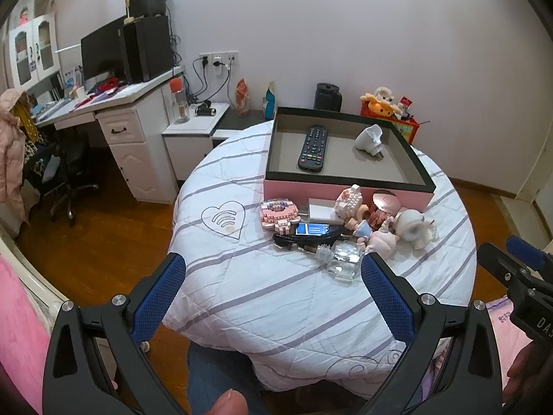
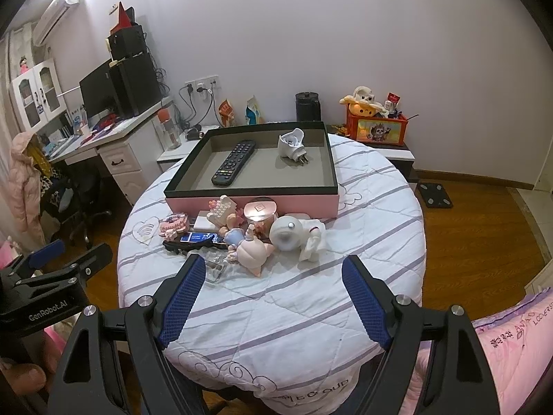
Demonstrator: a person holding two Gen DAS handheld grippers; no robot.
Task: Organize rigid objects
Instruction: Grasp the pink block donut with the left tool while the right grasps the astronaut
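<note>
A shallow pink box (image 1: 345,190) (image 2: 311,204) with a dark rim stands on the round quilt-covered table (image 1: 276,297) (image 2: 373,242). Inside lie a black remote (image 1: 313,148) (image 2: 233,163) and a white plug adapter (image 1: 369,138) (image 2: 292,145). In front of the box is a heap: a pink block model (image 1: 278,213) (image 2: 173,224), a white charger (image 1: 320,210), a glass bottle (image 1: 340,259) (image 2: 216,268), figurines (image 2: 250,250) and a white round toy (image 1: 413,229) (image 2: 287,233). My left gripper (image 1: 273,273) and right gripper (image 2: 273,273) both hover open over the near cloth, nothing between the fingers.
A white desk (image 1: 117,110) with a monitor and an office chair (image 1: 65,173) stands at the left. Beyond the table are a low white cabinet (image 1: 197,131), a black kettle (image 2: 307,107) and a red toy box (image 2: 378,128). A scale (image 2: 433,195) lies on the wood floor. Pink bedding (image 2: 511,346) borders the near side.
</note>
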